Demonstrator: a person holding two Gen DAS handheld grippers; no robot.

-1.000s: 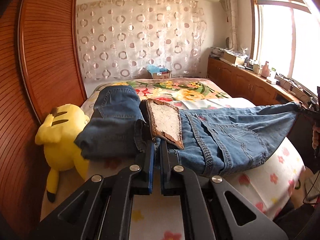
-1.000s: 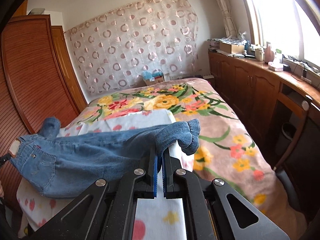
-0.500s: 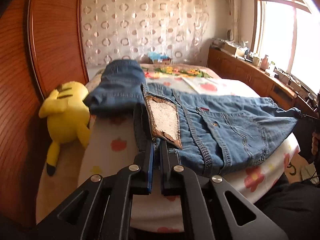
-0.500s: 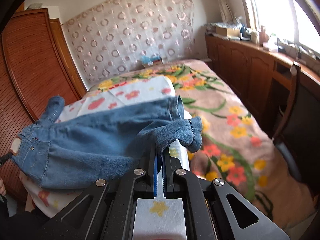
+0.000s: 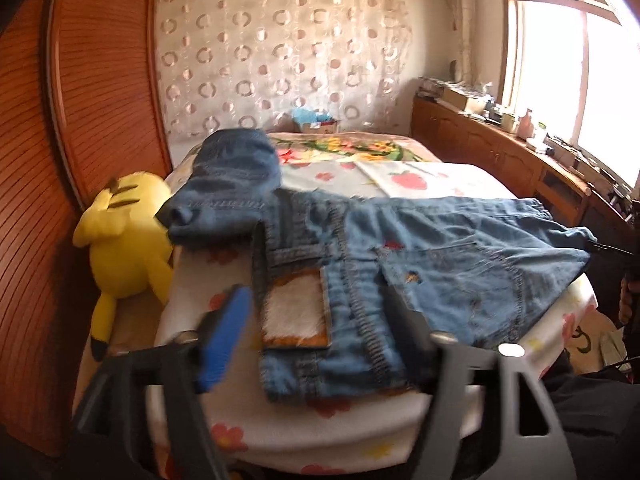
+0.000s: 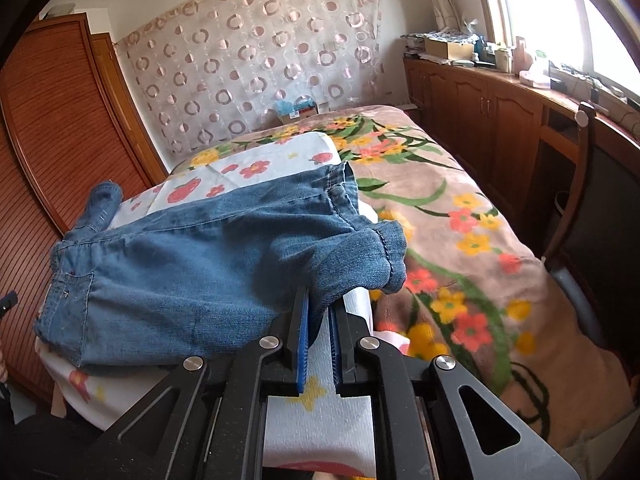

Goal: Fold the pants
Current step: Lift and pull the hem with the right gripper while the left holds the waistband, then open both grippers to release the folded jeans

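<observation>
Blue jeans (image 5: 440,264) lie spread across the flowered sheet (image 5: 400,432) on the bed, one leg bunched at the far left (image 5: 232,184). In the left wrist view my left gripper (image 5: 316,296) stands wide, its jaws opening. The waistband with its leather patch (image 5: 296,312) rests flat between the fingers, untouched. In the right wrist view the jeans (image 6: 180,264) stretch leftward. My right gripper (image 6: 319,312) is at the cuffed leg end (image 6: 380,256), its jaws opening a little. A fold of denim still sits in the narrow gap between the blue pads (image 6: 303,332).
A yellow plush toy (image 5: 124,248) lies between the bed and the wooden wardrobe (image 5: 80,120). A floral blanket (image 6: 460,220) covers the bed's right half. Low wooden cabinets (image 6: 500,120) run under the window, with a chair (image 6: 580,200) beside them. A small box (image 5: 316,122) sits at the headboard.
The left jaws sprang apart and let go of the waistband, which now lies flat. The right jaws parted slightly. The jeans came down onto the bed.
</observation>
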